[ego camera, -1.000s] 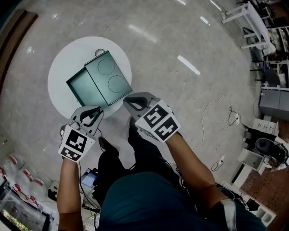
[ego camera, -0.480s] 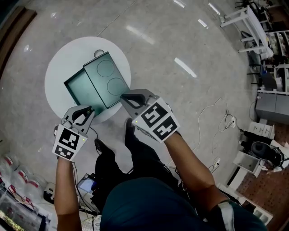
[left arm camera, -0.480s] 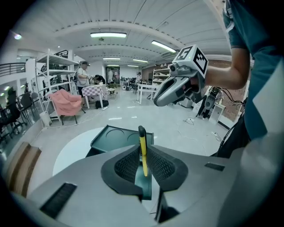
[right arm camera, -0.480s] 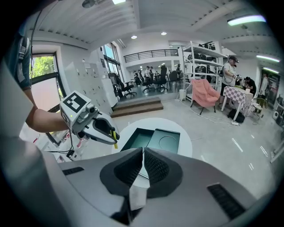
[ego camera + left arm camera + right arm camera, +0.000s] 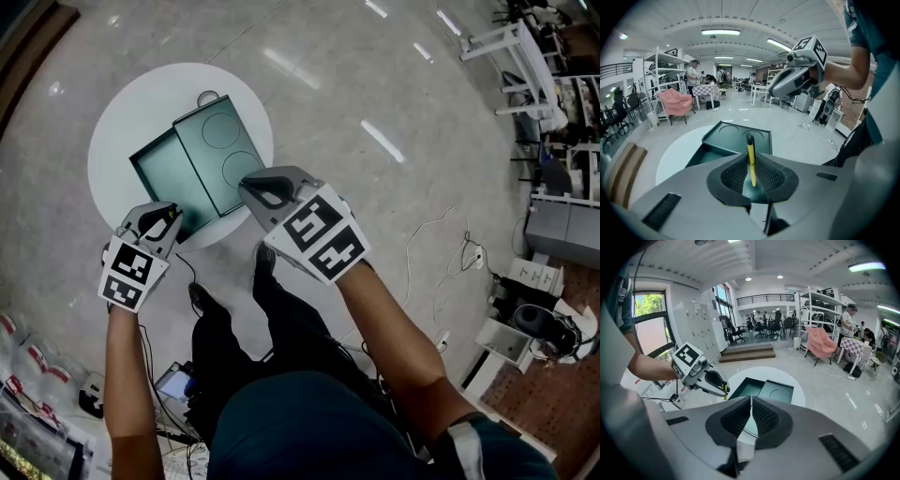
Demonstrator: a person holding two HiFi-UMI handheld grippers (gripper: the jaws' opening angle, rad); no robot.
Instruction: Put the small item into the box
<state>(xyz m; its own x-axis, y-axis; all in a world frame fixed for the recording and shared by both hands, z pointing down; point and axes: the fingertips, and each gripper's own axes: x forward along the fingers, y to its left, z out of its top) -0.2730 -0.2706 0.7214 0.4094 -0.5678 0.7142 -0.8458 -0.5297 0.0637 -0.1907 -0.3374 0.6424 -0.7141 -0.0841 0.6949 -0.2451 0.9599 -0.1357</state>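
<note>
Step in hand: you are carrying the small item (image 5: 751, 161) to the box (image 5: 167, 183); I judge the pick done and the drop not yet made.
Left gripper (image 5: 169, 216): its jaws are pressed together on the small item, a thin yellow stick with a dark end.
Right gripper (image 5: 251, 186): its jaws are closed on each other with nothing between them. It hangs near the lid's near corner and takes no part in the carry.
Where the item is: it sits between your left pads, above the near edge of the round white table (image 5: 117, 131), just short of the box's open half.
Box: the open compartment lies to your left. The lid (image 5: 225, 150), with two round marks, covers the right half.
Item's long axis: it runs up and down across the jaw tips, close to upright in both gripper views.
Which way it points: the dark end is up and clear of the pads, and the yellow end is down.
Next move: bring your left gripper forward until the stick is over the open compartment. Keep it left of the lid's edge, lower it, then part the jaws.
Risk: held upright, the stick may tip or bounce as it lands, so let go low.
</note>
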